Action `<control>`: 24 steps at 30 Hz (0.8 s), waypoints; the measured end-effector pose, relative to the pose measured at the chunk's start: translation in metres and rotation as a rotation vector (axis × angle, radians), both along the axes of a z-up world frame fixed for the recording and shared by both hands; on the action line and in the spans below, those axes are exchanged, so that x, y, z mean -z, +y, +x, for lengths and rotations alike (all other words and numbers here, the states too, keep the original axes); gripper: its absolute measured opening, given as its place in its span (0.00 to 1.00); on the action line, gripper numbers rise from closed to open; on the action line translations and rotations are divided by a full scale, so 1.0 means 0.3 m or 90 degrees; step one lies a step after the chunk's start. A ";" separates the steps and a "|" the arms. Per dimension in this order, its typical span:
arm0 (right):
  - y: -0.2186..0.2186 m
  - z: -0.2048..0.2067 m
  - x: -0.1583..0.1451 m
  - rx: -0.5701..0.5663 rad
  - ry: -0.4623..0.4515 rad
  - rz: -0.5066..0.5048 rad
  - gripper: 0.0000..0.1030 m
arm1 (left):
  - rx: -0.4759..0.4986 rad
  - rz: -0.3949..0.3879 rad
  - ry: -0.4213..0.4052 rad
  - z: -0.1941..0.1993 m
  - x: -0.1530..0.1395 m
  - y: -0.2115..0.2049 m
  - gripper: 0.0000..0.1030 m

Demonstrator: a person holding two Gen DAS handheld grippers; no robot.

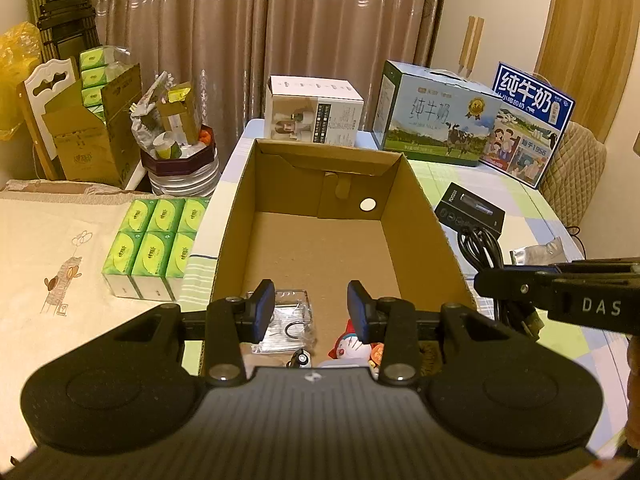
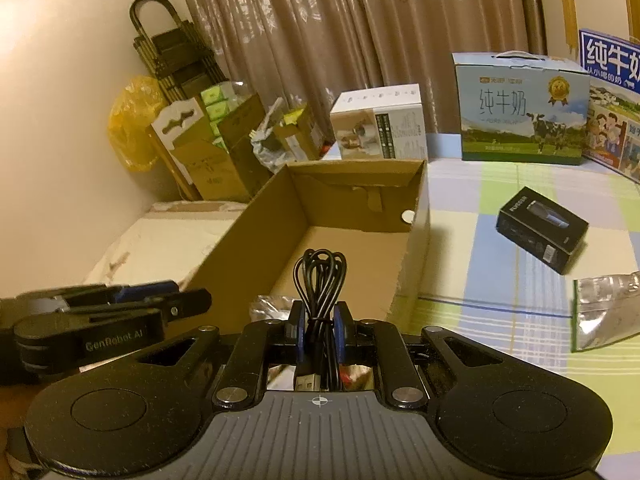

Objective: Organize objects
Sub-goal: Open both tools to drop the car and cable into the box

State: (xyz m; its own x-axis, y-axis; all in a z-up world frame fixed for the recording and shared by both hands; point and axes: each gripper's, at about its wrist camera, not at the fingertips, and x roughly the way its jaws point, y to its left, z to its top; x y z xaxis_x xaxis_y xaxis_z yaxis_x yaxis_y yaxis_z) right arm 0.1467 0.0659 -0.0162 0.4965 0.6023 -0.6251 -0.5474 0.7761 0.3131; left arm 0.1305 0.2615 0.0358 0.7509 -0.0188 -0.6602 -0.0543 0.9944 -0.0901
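a table under a checked cloth (image 2: 500, 320) in pale green, blue and white, backed by brown pleated curtains (image 1: 256, 40). along the far edge of the table, a white product box (image 1: 314, 114), a milk carton with a handle (image 1: 436, 120) and a blue milk box (image 1: 528, 120) side by side. off the table's left, a cream embroidered surface with green tissue packs (image 1: 154, 246) in two rows; beyond, a brown carton (image 1: 92, 136) stuffed with more green packs, a white chair back and folded black frames against the wall. mid-table, an open cardboard box (image 1: 416, 216), long axis running away from both cameras, near end holding a clear plastic packet (image 1: 288, 320) and a small red-and-white figurine (image 1: 352, 346), far end bare. right of the box, a small black box (image 2: 542, 234) lying flat and skewed, and near it a silver foil pouch (image 2: 608, 312). left gripper (image 1: 311, 312) over the near end of the box, jaws spread wide, nothing between them. right gripper (image 2: 318, 330) clamped on a bundled black usb cable (image 2: 320, 276), just at the box's near right corner; bundle upright along the fingers, loops pointing forward and up, usb plug at the near end toward the camera.
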 end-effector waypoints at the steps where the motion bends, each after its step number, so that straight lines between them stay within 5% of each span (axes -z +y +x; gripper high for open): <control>1: -0.001 0.006 0.002 -0.004 0.005 0.012 0.12 | -0.001 0.000 0.000 0.000 -0.001 0.002 0.33; 5: -0.023 0.018 -0.002 0.017 -0.001 0.046 0.57 | -0.006 -0.001 -0.001 0.000 0.000 0.007 0.35; 19: -0.142 -0.013 0.007 0.064 0.022 0.037 0.57 | -0.002 -0.012 0.006 -0.044 0.003 -0.033 0.43; 24: -0.200 -0.052 -0.007 0.079 0.024 0.037 0.57 | 0.001 -0.006 0.006 -0.081 -0.016 -0.076 0.54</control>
